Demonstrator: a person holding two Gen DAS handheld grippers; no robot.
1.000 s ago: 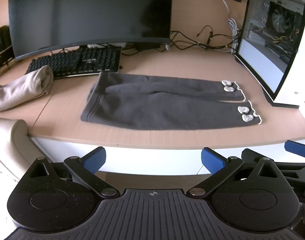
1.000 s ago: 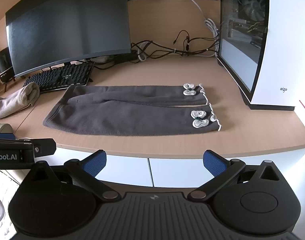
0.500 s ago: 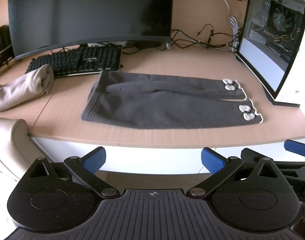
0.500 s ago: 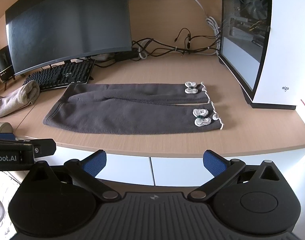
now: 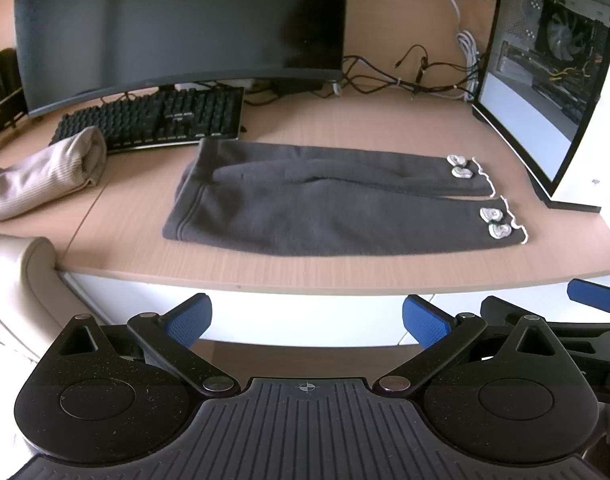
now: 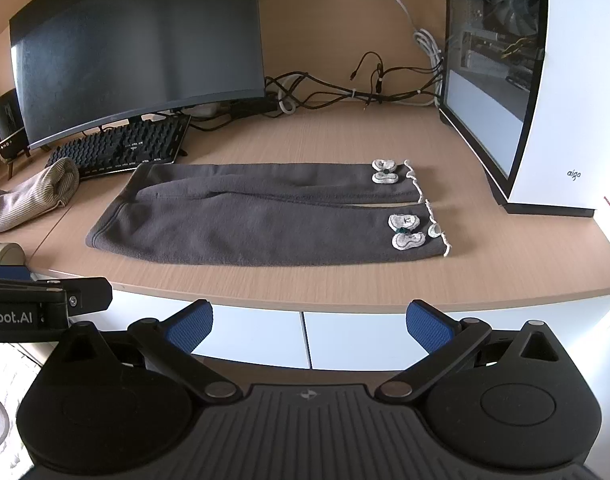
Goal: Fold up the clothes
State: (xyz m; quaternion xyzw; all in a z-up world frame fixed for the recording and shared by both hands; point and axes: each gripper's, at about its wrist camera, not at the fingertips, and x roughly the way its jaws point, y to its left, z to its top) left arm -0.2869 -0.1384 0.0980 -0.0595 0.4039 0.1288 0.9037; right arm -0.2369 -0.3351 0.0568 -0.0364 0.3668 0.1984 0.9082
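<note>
Dark grey trousers (image 5: 305, 208) (image 6: 265, 220) lie flat on the wooden desk (image 5: 345, 268), waistband to the left, both leg cuffs to the right with white bow trims (image 6: 405, 232). My left gripper (image 5: 307, 318) hangs open in front of the desk edge, below the trousers, with nothing between its blue pads. My right gripper (image 6: 309, 320) is open too, empty, and also short of the desk edge. A rolled beige ribbed garment (image 5: 41, 176) (image 6: 29, 196) rests at the desk's left end.
A curved monitor (image 5: 177, 20) and black keyboard (image 5: 153, 120) stand behind the trousers. A white glass-sided PC case (image 6: 545, 80) blocks the right side, with cables (image 6: 345, 88) along the back wall. A beige chair arm (image 5: 21, 280) is at lower left.
Both grippers have drifted slightly nearer and higher toward the desk, so the trousers sit a bit lower in the views. Neither gripper has changed its opening.
</note>
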